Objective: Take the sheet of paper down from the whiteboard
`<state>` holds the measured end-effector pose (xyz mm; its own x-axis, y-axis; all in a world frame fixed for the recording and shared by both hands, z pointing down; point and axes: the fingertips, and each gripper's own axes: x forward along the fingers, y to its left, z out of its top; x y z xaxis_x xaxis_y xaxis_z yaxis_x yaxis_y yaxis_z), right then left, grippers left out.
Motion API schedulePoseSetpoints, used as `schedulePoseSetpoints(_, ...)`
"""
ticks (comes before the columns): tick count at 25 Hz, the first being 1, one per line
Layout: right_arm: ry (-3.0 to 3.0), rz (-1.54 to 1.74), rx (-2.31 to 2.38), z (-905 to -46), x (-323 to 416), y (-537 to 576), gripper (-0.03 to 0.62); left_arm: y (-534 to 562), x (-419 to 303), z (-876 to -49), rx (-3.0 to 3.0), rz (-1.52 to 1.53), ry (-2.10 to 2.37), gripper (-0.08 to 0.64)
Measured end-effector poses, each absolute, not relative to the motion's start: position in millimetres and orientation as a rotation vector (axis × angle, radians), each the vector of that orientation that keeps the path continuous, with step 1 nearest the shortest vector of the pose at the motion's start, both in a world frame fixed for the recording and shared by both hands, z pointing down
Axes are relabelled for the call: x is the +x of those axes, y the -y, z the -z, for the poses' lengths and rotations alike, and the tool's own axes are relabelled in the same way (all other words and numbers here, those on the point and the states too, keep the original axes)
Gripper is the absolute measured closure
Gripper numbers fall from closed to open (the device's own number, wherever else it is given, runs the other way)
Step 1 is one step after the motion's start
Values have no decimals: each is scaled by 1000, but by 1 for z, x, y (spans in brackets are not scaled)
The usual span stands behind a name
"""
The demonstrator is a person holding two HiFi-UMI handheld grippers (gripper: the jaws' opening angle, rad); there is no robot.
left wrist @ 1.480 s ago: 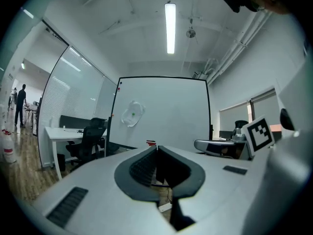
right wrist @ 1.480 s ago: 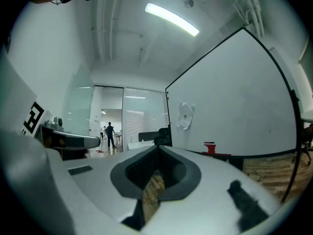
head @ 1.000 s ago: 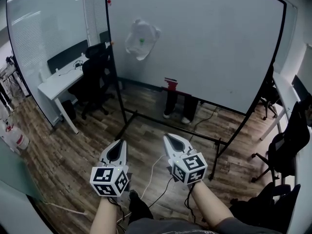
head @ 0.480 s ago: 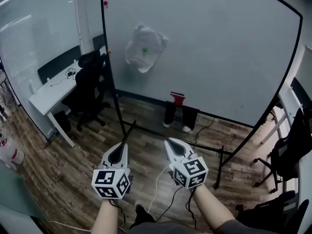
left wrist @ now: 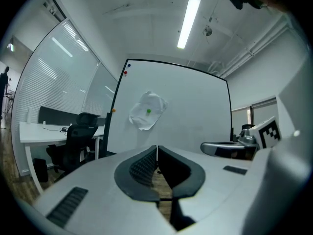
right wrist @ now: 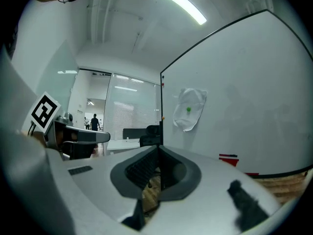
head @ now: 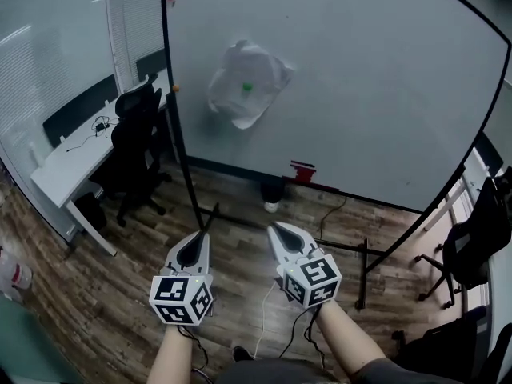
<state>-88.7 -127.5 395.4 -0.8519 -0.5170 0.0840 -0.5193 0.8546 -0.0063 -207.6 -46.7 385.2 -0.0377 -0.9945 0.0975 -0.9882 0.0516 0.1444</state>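
A crumpled white sheet of paper (head: 246, 82) hangs on the whiteboard (head: 376, 94), pinned by a green magnet (head: 247, 87). The same paper (left wrist: 148, 110) shows ahead in the left gripper view, and the paper (right wrist: 190, 108) also appears in the right gripper view. My left gripper (head: 194, 243) and right gripper (head: 282, 233) are side by side low in the head view, both shut and empty. They point toward the board, well short of the paper.
The board stands on a black frame with floor legs (head: 362, 274). A white desk (head: 64, 170) and a black office chair (head: 132, 146) stand at the left beside a glass wall. More chairs (head: 476, 246) are at the right. A red eraser (head: 302, 171) sits on the board's lower edge. A cable (head: 266, 314) lies on the wood floor.
The whiteboard and paper have grown larger and nearer in the head view; the desk and chair slid left. Both grippers stay shut in the same pose.
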Motion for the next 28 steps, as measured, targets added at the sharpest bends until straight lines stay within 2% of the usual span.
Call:
schedulePoseSetpoints(14,2974,17,872,-384,-145,181,569,87,-261,-380,2054,73,2160,538)
schedulePoseSetpoints(28,3025,105,763,-368,-178,317,569,228,-282,-372,2020,77,2224,538)
